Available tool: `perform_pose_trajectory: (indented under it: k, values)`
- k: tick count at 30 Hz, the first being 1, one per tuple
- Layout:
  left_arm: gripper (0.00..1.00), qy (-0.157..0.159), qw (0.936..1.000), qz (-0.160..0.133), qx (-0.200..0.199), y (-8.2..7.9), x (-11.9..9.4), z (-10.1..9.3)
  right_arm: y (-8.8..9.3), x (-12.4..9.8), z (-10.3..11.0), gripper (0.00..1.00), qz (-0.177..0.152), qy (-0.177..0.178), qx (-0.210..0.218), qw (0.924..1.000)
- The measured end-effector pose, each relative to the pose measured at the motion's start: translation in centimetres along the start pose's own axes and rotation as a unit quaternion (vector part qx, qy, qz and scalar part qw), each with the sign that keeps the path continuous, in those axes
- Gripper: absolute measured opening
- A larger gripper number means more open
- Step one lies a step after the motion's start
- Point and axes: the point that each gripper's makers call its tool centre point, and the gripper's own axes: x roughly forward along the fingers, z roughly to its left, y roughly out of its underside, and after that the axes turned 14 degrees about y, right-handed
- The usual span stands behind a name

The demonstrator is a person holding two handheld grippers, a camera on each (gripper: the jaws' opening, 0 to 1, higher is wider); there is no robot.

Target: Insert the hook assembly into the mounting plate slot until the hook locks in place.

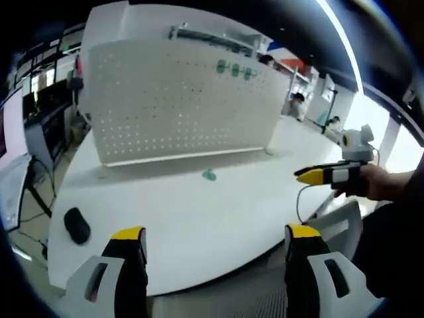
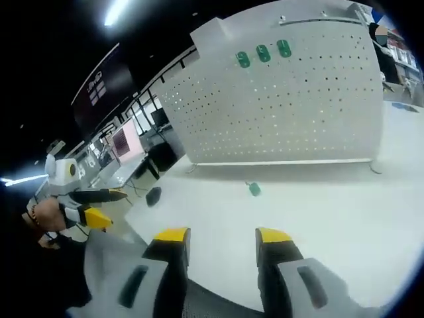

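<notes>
The task looks barely begun: one green hook (image 1: 209, 175) lies loose on the white desk (image 1: 199, 218) just in front of the upright perforated mounting plate (image 1: 179, 99), while three green hooks (image 2: 263, 53) already sit near the plate's top edge. The left gripper (image 1: 215, 242) and the right gripper (image 2: 222, 236) both hang at the desk's near edge with jaws apart and nothing between them, well away from the loose hook. Picking it up and seating it remain. The hook's shape and the target slot are too small to make out.
</notes>
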Motion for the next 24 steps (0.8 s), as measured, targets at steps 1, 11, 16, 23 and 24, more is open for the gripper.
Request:
perform_pose_trajectory:
  k: [1, 11, 16, 23, 24]
  values:
    - [0.87, 0.000, 1.0000, 0.001, -0.002, 0.1, -0.1, 0.1, 0.1, 0.0, 0.0, 0.36, 0.000, 0.001, 0.000, 1.0000]
    - [0.86, -0.003, 0.9997, 0.006, -0.022, 1.3, -0.6, 0.7, 2.9, -0.4, 0.5, 0.36, 0.039, -0.002, 0.002, 0.9992]
    - [0.86, -0.005, 0.9995, 0.014, -0.029, 2.0, -0.6, 1.1, 3.1, 0.0, 0.5, 0.36, 0.047, -0.001, 0.001, 0.9989]
    - [0.86, -0.003, 0.9991, 0.025, -0.035, 2.5, -0.2, 1.3, 3.2, 0.7, 0.4, 0.36, 0.060, -0.001, -0.001, 0.9982]
    - [0.86, -0.003, 0.9990, 0.026, -0.036, 2.5, -0.2, 1.3, 2.8, 0.8, 0.4, 0.35, 0.055, 0.000, 0.002, 0.9985]
